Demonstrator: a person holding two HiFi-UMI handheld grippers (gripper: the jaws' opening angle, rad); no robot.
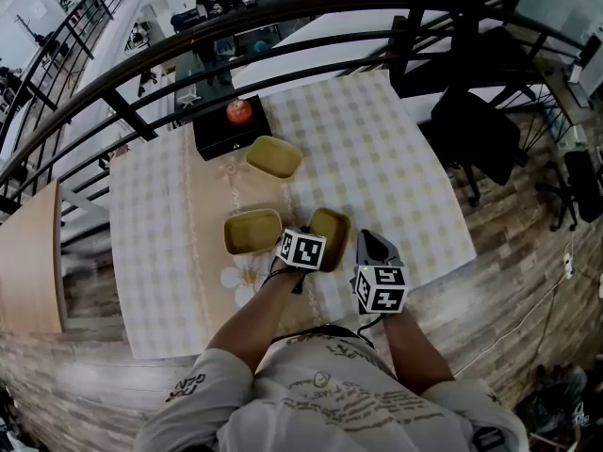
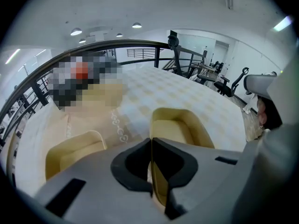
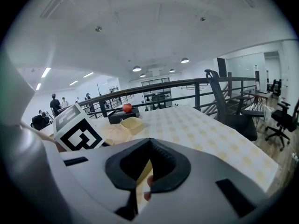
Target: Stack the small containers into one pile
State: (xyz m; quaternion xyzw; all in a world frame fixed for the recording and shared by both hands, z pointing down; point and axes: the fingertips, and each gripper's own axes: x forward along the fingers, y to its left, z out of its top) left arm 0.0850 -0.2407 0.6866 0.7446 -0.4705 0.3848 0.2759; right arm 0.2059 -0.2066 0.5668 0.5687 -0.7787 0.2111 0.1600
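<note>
Left gripper (image 2: 152, 171) jaws are pinched on the near rim of a shallow, mustard-yellow, round-cornered container (image 2: 177, 125), just beside a second container (image 2: 70, 150) on the checked tablecloth (image 2: 187, 94). A third container (image 1: 274, 156) is seen farther off. Right gripper (image 3: 140, 183) jaws are pressed together, with nothing gripped.

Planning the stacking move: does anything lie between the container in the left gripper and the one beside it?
Nothing visible does; only bare tablecloth separates the held container from the neighbouring container.
</note>
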